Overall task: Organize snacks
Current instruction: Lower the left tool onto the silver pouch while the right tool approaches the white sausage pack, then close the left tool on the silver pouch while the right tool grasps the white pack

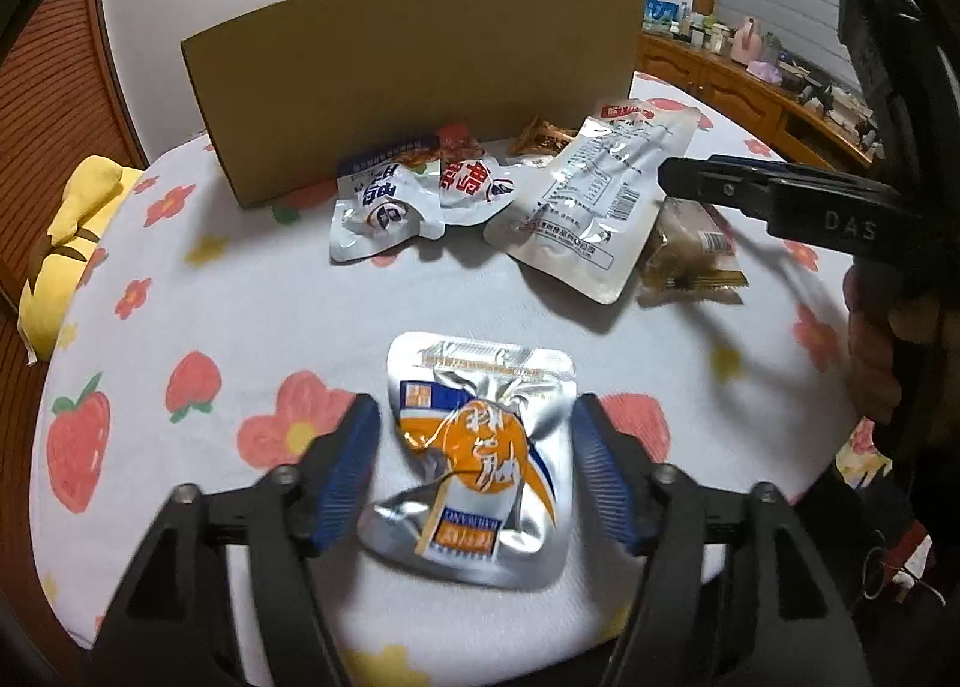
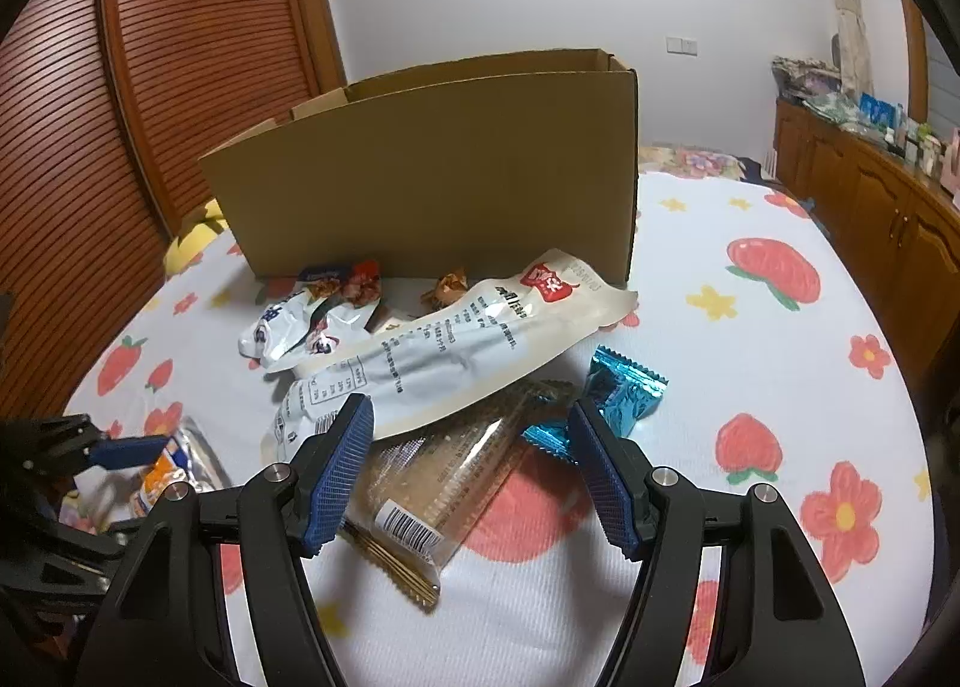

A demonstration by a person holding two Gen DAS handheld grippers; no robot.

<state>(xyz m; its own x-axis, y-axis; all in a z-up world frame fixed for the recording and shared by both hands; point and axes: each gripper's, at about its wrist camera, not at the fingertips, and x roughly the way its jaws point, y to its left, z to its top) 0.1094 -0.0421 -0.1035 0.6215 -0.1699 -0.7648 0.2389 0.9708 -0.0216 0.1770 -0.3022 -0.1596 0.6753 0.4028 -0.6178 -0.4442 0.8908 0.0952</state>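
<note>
Both grippers, left gripper [image 1: 474, 471] and right gripper [image 2: 471, 465], are black plastic with silver screws, and their bumpy pads [image 2: 339, 471] are blue.

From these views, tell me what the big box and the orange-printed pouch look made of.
Box: plain brown corrugated cardboard, matte, with thin open flaps. Orange-printed pouch: likely metallised foil-plastic laminate, glossy, its crinkled silver surface catching glints around a flat sealed edge.

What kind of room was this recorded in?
Most likely a bedroom at home: the snacks lie on a strawberry-print sheet that looks like a bed, beside a louvred wooden wardrobe door, with low wooden cabinets bearing clutter along the wall.
</note>
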